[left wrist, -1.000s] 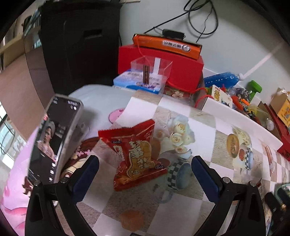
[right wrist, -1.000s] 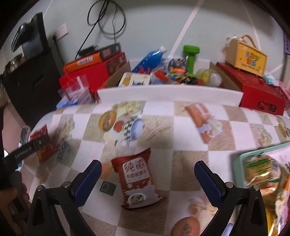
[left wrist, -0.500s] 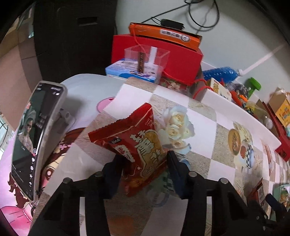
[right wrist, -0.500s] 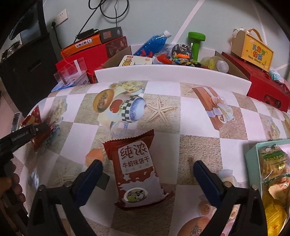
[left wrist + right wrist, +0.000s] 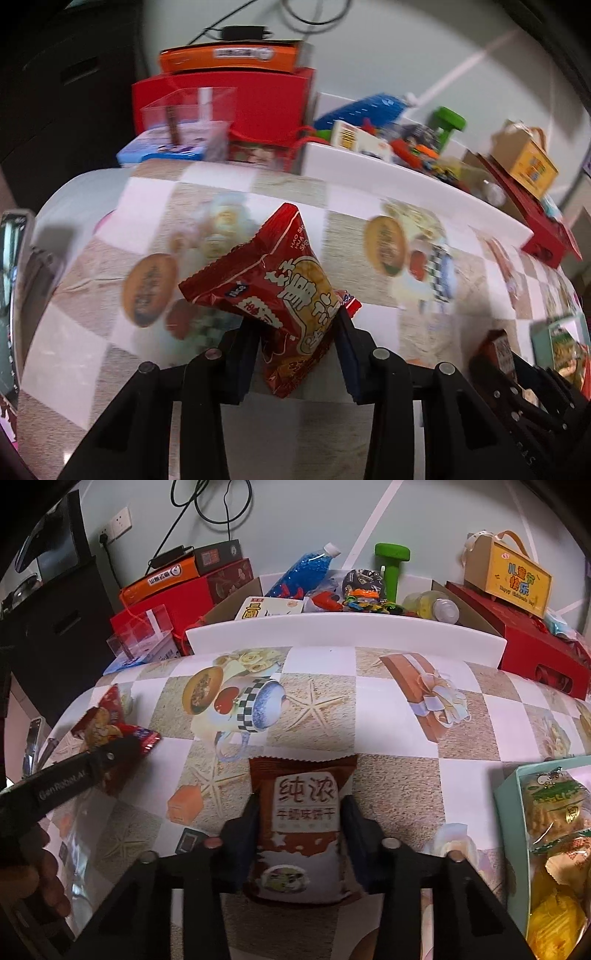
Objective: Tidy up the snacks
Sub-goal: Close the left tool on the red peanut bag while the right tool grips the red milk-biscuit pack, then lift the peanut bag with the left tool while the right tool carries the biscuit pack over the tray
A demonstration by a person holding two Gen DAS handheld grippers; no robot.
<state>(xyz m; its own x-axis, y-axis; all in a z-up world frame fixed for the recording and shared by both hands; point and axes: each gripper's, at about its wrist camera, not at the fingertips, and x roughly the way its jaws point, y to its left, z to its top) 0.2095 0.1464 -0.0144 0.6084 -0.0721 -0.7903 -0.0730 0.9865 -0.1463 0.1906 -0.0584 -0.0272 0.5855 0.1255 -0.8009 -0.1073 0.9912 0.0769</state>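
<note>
- The left tool is clenched on a red snack bag, which is tilted, with its top corner pointing up and away above the checkered desk.
- The right tool is clenched on a brown biscuit bag that lies flat on the desk with its printed face up.
- A phone stands at the far left edge of the left wrist view, near the desk's corner.
- A small dark square object lies on the desk just left of the right tool's left finger.
- At the desk's right edge sits a pale green tray holding several wrapped snacks in clear and yellow packets.
- Along the back of the desk stands a white box filled with a blue bottle, a green dumbbell, a small card box and mixed toys.
- To its left sits a red box with an orange box on top and a clear plastic box in front.
- To its right a yellow carry box rests on another red box.
</note>
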